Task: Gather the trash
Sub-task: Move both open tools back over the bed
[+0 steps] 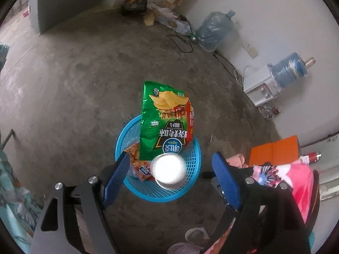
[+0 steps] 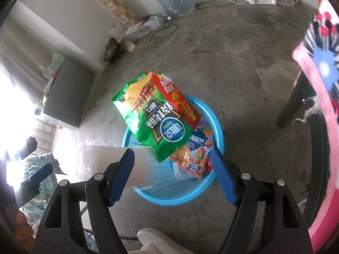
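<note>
Nearest, the left gripper (image 1: pixel 169 175) and right gripper (image 2: pixel 172 165) both hover spread wide, holding nothing. Between the left's fingers, a blurred white cup (image 1: pixel 168 170) sits over the blue basket (image 1: pixel 190 190) on the floor. Beyond, a green chip bag (image 1: pixel 164 122) leans out: probably light, crinkly, slippery, best pinched at its upper edge.
</note>
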Demonstrator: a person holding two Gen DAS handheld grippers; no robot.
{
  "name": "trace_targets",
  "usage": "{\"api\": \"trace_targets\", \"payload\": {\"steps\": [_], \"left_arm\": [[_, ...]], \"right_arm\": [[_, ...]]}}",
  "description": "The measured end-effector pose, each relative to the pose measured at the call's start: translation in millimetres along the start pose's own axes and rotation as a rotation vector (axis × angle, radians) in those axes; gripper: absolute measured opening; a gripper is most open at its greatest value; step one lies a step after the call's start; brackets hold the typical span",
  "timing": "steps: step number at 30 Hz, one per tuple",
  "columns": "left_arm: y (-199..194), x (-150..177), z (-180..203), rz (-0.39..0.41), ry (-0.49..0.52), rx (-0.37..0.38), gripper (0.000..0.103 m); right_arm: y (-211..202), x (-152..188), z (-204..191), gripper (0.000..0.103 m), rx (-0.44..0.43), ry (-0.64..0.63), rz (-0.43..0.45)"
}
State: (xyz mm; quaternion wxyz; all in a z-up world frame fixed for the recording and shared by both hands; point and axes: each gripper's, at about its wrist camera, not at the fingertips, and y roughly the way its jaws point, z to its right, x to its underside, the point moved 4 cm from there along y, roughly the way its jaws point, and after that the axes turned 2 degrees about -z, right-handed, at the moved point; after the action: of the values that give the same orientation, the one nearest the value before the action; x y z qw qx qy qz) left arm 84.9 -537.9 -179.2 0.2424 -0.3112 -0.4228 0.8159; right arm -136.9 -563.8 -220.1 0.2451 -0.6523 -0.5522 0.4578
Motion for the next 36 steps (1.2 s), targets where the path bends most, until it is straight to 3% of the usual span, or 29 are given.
{"api": "trace_targets", "payload": {"steps": [4, 10, 13, 18, 20, 23, 26, 28, 29, 32, 36], "left_arm": [[-34.5, 1.6, 7.6, 0.052, 0.035, -0.003, 0.078], [-126.7, 6.2, 15.1, 0.161, 0.082, 0.015, 0.078], [-172.2, 15.3, 10.6, 0.206, 0.125, 0.006, 0.08], [-250.9, 40.7, -26.5, 0.297, 0.163, -0.041, 0.083], [-277.7, 51.8, -47.7, 0.332, 0.142, -0.063, 0.083], [-310.3, 72.3, -80.6, 0.378, 0.086, -0.084, 0.083], [-343.7, 98.9, -116.5, 0.433, 0.01, -0.11, 0.083], [-360.6, 114.4, -132.2, 0.464, -0.025, -0.138, 0.083], [-373.6, 127.0, -144.3, 0.483, -0.05, -0.173, 0.083], [-397.9, 154.9, -167.8, 0.513, -0.092, -0.243, 0.083], [-428.0, 188.8, -197.4, 0.55, -0.15, -0.351, 0.083]], "right_arm": [[0.0, -0.8, -9.3, 0.07, -0.015, -0.016, -0.006], [-4.0, -14.8, -39.1, 0.07, -0.049, -0.088, 0.005], [-2.9, -34.4, -56.4, 0.075, -0.063, -0.118, 0.016], [16.5, -69.8, -81.2, 0.08, -0.084, -0.166, 0.0], [34.8, -81.8, -85.7, 0.08, -0.057, -0.181, -0.031], [66.3, -80.9, -82.3, 0.08, -0.089, -0.151, -0.119], [101.6, -64.4, -70.3, 0.067, -0.05, -0.115, -0.189], [126.4, -57.4, -65.5, 0.044, 0.014, -0.114, -0.211], [133.0, -58.2, -64.3, 0.041, 0.024, -0.106, -0.211], [143.2, -70.0, -69.4, 0.038, 0.038, -0.1, -0.172], [160.0, -79.3, -70.5, 0.037, 0.145, -0.111, -0.116]]}}
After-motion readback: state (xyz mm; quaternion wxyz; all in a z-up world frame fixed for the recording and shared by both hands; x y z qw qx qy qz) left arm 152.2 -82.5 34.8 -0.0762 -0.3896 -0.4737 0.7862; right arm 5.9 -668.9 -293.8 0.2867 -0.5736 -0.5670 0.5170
